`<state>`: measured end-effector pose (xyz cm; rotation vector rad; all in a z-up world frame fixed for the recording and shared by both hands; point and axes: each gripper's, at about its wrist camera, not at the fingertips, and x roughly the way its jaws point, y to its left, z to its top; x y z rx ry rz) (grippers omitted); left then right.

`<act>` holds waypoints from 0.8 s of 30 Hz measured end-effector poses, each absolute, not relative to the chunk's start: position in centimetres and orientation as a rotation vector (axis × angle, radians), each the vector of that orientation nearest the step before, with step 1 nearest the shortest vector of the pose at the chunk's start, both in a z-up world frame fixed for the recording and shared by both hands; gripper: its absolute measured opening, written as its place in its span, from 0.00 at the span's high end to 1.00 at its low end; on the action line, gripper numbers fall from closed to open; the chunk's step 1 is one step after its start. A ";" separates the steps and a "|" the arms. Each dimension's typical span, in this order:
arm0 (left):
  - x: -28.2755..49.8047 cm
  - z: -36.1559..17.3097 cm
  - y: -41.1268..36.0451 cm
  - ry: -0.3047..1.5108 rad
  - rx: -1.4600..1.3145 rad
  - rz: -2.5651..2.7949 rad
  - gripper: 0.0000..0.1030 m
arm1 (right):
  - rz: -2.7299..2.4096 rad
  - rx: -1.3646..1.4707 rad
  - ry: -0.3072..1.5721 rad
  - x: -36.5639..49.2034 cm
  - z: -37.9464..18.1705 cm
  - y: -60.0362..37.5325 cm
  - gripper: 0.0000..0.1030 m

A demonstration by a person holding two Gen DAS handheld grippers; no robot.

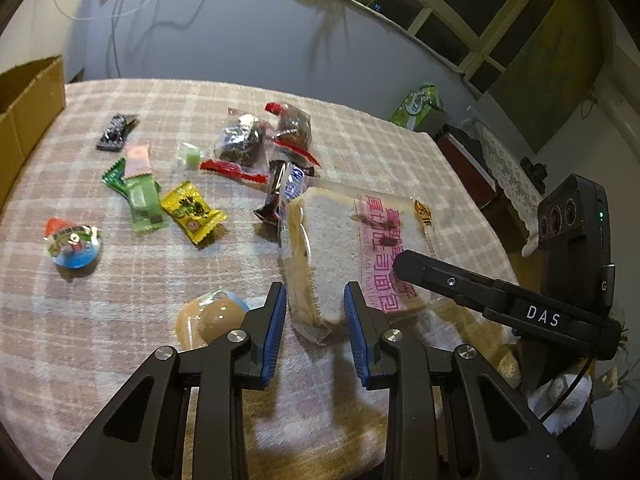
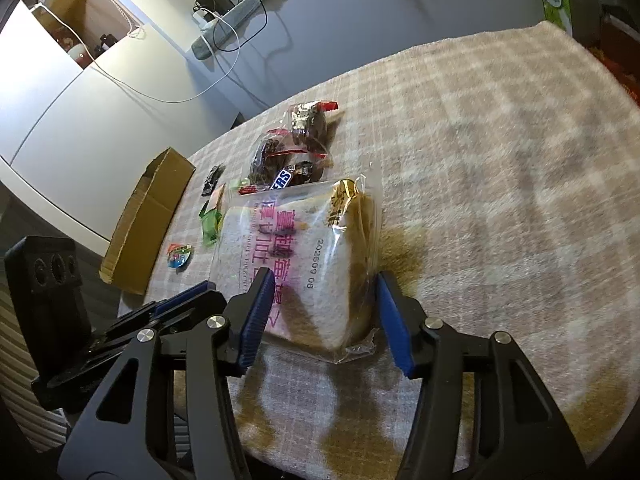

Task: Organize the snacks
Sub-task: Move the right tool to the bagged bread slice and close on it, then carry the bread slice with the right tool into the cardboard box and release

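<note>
Both grippers at one bagged bread slice on the checked tablecloth (image 1: 120,360)

One cardboard box (image 2: 148,216) sits at the table edge. The bread packet (image 1: 344,248) lies flat, long axis running away toward the snack pile. Left gripper (image 1: 314,300) and right gripper (image 2: 324,292) each straddle a near corner; whether their pads press it, I cannot tell.

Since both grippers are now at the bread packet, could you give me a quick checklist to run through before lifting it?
1. Bread packet between the left gripper pads: ok, its near corner sits in the gap.
2. Bread packet between the right gripper pads: ok.
3. Pads pressing firmly on the packet: cannot tell.
4. Snickers bar clear of the packet: not ok, it touches the far edge.
5. Cardboard box open to receive: ok.
</note>
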<state>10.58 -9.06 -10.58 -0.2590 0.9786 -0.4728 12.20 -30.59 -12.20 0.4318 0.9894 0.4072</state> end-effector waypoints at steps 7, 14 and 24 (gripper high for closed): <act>10.4 -10.3 -10.0 0.974 -0.223 -0.484 0.73 | 0.403 0.410 0.990 12.1 -11.9 -30.3 0.49; 9.9 -9.6 -10.0 0.948 -0.208 -0.473 0.73 | 0.402 0.386 0.981 11.9 -11.2 -29.6 0.50; 9.0 -7.4 -8.1 0.869 -0.217 -0.445 0.73 | 0.432 0.351 0.944 11.5 -8.9 -27.8 0.50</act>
